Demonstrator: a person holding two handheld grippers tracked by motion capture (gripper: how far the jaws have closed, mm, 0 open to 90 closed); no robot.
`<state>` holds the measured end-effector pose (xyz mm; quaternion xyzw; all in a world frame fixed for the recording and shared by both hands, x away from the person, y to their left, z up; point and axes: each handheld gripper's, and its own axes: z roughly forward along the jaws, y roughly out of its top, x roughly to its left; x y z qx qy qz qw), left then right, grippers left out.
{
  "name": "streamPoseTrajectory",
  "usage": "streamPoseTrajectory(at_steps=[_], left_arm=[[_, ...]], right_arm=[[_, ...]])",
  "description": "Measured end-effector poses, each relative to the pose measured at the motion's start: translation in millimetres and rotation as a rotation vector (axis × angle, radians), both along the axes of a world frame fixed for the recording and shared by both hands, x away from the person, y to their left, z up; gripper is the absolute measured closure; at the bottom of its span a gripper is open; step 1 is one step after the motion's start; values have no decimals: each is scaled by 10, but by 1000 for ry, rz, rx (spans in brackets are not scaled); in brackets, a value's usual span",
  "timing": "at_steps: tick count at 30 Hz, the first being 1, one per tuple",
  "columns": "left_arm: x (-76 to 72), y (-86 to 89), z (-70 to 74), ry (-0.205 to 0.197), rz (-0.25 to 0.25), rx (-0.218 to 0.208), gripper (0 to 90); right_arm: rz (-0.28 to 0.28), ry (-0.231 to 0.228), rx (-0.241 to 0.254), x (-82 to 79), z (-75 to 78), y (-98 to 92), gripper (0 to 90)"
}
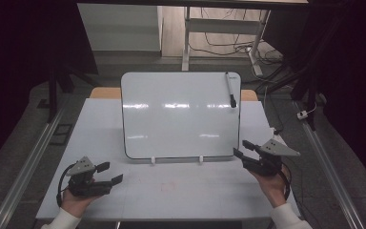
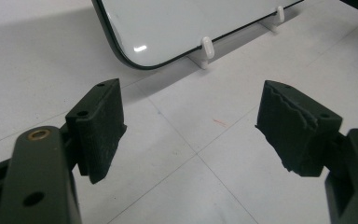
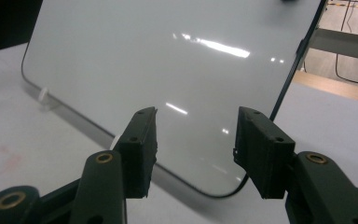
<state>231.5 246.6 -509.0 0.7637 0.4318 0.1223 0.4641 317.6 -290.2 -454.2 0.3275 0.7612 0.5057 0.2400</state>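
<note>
Whiteboard mid-table; marker upper right.

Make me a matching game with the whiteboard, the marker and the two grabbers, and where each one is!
Things:
1. whiteboard
2. marker
3. left gripper
4. right gripper

Places:
A. by the board's lower right corner
B. propped up mid-table on small white feet
C. at the board's upper right
D. near the table's front left

Pairs: 1-B, 2-C, 3-D, 4-A

The flat white rectangular table carries a glossy whiteboard (standing tilted). It rests on two small white plastic feet.
</note>
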Motion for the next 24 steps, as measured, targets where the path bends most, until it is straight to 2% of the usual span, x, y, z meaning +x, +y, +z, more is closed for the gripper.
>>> streamPoseTrajectory(at_steps=[6, 12, 19, 24], left_arm=[[0, 1, -5, 1, 1, 2, 237], [4, -4, -16, 4, 0, 7, 237], [8, 4, -28, 5, 2, 12, 237], [8, 6, -29, 4, 2, 14, 238]], right_arm=[[8, 19, 2, -135, -126, -134, 485], [-11, 52, -25, -215, -266, -282, 484], [-9, 92, -57, -230, -408, -356, 484], [-16, 95, -55, -228, -418, -368, 485]])
